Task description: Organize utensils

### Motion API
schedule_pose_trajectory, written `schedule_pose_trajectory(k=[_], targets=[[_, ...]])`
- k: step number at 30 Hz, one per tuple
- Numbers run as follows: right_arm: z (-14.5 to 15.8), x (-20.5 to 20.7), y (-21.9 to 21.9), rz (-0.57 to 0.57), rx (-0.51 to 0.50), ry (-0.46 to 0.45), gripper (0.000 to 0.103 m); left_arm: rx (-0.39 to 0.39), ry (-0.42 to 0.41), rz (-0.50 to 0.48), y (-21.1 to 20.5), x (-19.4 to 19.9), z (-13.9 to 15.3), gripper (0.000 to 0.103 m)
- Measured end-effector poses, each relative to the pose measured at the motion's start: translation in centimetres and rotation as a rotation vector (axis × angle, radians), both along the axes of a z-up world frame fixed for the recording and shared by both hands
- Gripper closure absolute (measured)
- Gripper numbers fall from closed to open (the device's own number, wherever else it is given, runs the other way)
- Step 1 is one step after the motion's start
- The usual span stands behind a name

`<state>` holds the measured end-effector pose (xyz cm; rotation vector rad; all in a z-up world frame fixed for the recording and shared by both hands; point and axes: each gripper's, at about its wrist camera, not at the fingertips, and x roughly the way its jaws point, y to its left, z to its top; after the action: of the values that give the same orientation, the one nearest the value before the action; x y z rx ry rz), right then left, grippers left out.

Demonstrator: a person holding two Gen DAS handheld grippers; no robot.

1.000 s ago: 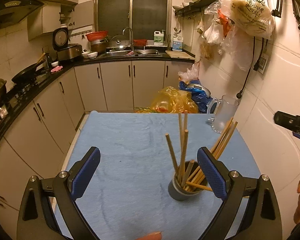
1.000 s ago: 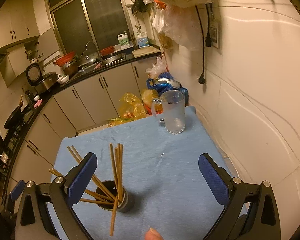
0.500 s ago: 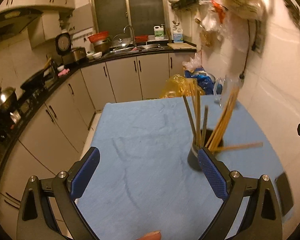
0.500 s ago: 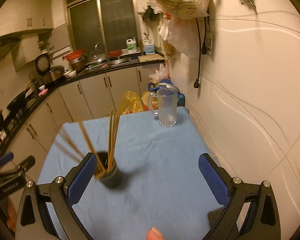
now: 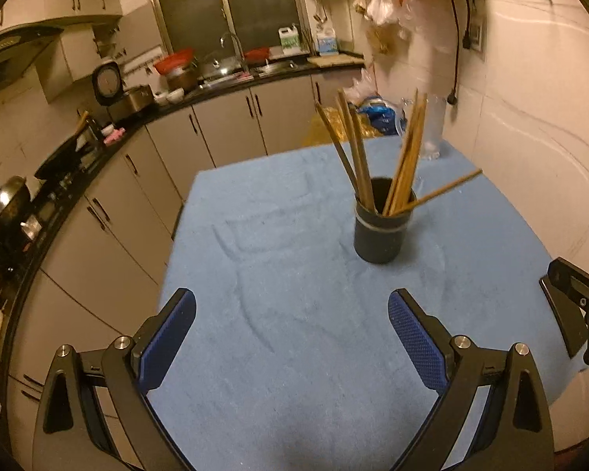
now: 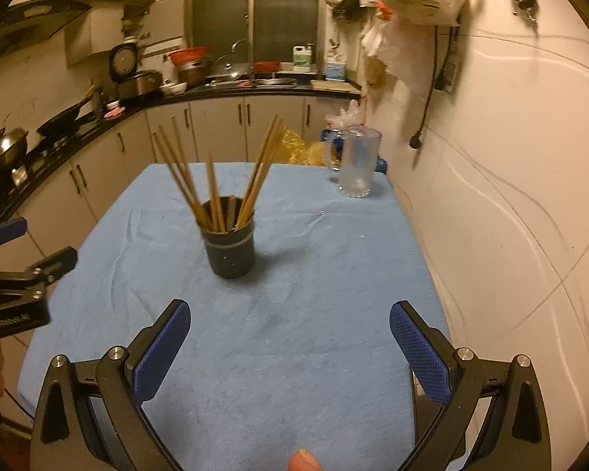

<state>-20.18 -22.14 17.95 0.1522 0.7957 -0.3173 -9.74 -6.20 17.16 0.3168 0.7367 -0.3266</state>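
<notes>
Wooden chopsticks [image 5: 377, 157] all stand in the dark cup [image 5: 381, 231] ahead of both grippers — left gripper [image 5: 292, 325] and right gripper [image 6: 290, 331] spread wide, empty — desk [image 5: 294, 353] bare, task looks essentially done.

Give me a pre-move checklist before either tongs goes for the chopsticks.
1. Left tongs open, empty: ok.
2. Right tongs open, empty: ok.
3. Cup upright on the cloth: ok.
4. Chopsticks all in the cup: ok, though one leans low over the rim.
5. Glass mug apart from the cup: ok.
6. Chopsticks paired or sorted: cannot tell.
</notes>
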Motion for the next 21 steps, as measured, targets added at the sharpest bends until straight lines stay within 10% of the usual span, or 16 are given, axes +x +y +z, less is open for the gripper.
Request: schedule_pose_trajectory(k=[21], targets=[[-0.2,-1.1,-0.1,-0.001,0.01,0.011,0.0,0.013,-0.012,-0.009,-1.3,-0.8,0.2,0.005]])
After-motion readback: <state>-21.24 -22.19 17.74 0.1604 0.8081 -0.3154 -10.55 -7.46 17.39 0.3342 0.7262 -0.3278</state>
